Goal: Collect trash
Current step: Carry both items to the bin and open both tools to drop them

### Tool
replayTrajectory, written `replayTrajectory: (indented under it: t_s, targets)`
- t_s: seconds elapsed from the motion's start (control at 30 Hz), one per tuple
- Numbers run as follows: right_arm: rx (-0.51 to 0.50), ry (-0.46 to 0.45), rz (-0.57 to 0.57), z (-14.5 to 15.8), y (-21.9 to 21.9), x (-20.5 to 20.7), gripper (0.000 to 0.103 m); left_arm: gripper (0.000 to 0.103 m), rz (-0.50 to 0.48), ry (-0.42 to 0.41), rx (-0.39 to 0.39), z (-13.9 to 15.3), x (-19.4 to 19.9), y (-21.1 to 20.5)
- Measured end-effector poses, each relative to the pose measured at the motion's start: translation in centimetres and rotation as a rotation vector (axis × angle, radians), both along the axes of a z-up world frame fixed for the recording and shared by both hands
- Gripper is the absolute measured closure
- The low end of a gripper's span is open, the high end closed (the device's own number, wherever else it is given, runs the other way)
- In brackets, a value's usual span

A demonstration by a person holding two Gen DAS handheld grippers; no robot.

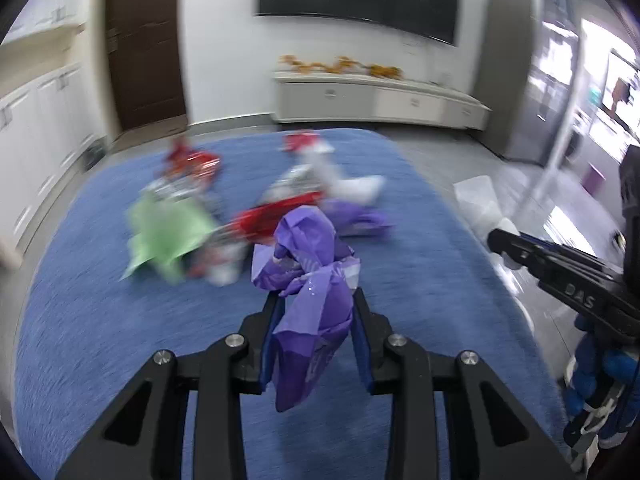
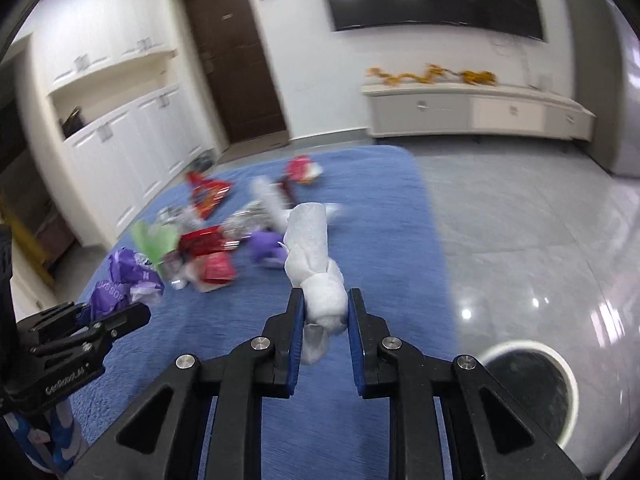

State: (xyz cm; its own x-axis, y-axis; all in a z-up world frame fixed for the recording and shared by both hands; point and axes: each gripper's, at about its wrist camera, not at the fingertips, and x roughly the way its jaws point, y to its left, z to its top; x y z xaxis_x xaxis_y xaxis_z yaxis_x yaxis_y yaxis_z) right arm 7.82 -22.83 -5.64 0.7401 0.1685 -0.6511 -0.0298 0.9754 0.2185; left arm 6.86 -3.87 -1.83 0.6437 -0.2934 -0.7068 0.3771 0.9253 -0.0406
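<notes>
Left wrist view: left gripper (image 1: 316, 300) clamps a crumpled purple wrapper (image 1: 310, 280), pads pressed on both sides, wrapper lifted above the blue rug (image 1: 120, 340). Its long axis runs roughly along the fingers, top bunched past the fingertips, tail hanging down between them toward the camera. Only this view shows a clear plastic bag (image 1: 480, 200) on the tile floor just off the rug's right edge, and the right gripper (image 1: 496, 240) from the side.

Right wrist view: right gripper (image 2: 325, 300) is nearly closed on a white paper tissue roll (image 2: 312, 248), held off the rug. Its long axis points away from the camera, slightly tilted left, twisted end between the pads, open tube end far. Only this view shows a round white-rimmed bin (image 2: 568, 380) on the floor at lower right, dark inside, and the left gripper (image 2: 136, 312) at left with the purple wrapper.

Both views: remaining trash pile on the rug, blurred: green wrapper (image 1: 168, 232), red wrappers (image 2: 204, 244), silver foil bits (image 2: 248, 216).
</notes>
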Motion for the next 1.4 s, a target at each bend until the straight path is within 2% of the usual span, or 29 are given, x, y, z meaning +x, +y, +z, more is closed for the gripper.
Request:
replayTrajectory:
  t_s: [0.17,0.33,0.5,0.57,0.73,0.8,0.87,0.97,1.13,1.23,1.4]
  targets:
    - [0.005,0.039,-0.150,-1.4,-6.0,-1.8,0.083,0.072,-0.169,-0.002,0.025,0.3,-0.1,-7.8]
    - [0.026,0.149,-0.307,-6.1,-12.3,-3.1,0.083,0.072,-0.291,0.018,0.074,-0.6,-0.1,-14.9]
    - [0.086,0.264,-0.411,-11.8,-17.2,-4.4,0.082,0.070,-0.382,0.113,0.082,-2.6,0.5,-21.3]
    - [0.106,0.292,-0.437,-13.2,-18.6,-5.0,0.081,0.070,-0.411,0.161,0.078,-3.5,0.8,-23.3]
    - [0.151,0.339,-0.485,-16.0,-21.0,-5.7,0.076,0.061,-0.451,0.262,0.070,-5.6,1.2,-27.7]
    - [0.168,0.353,-0.499,-17.0,-21.9,-5.8,0.066,0.054,-0.453,0.300,0.054,-6.3,1.5,-28.8]
    - [0.181,0.363,-0.510,-17.7,-22.5,-6.0,0.053,0.054,-0.454,0.324,0.043,-6.9,1.5,-29.8]
    - [0.202,0.375,-0.529,-18.6,-23.1,-6.5,0.047,0.054,-0.452,0.335,0.051,-7.8,1.4,-30.9]
    - [0.215,0.380,-0.547,-19.7,-24.0,-6.7,0.042,0.054,-0.465,0.330,0.046,-8.0,1.8,-31.2]
    - [0.229,0.371,-0.553,-19.8,-24.2,-6.6,0.037,0.054,-0.477,0.336,0.073,-8.1,1.7,-31.2]
    - [0.232,0.355,-0.540,-19.3,-24.2,-6.8,0.037,0.054,-0.460,0.327,0.080,-8.0,1.6,-30.2]
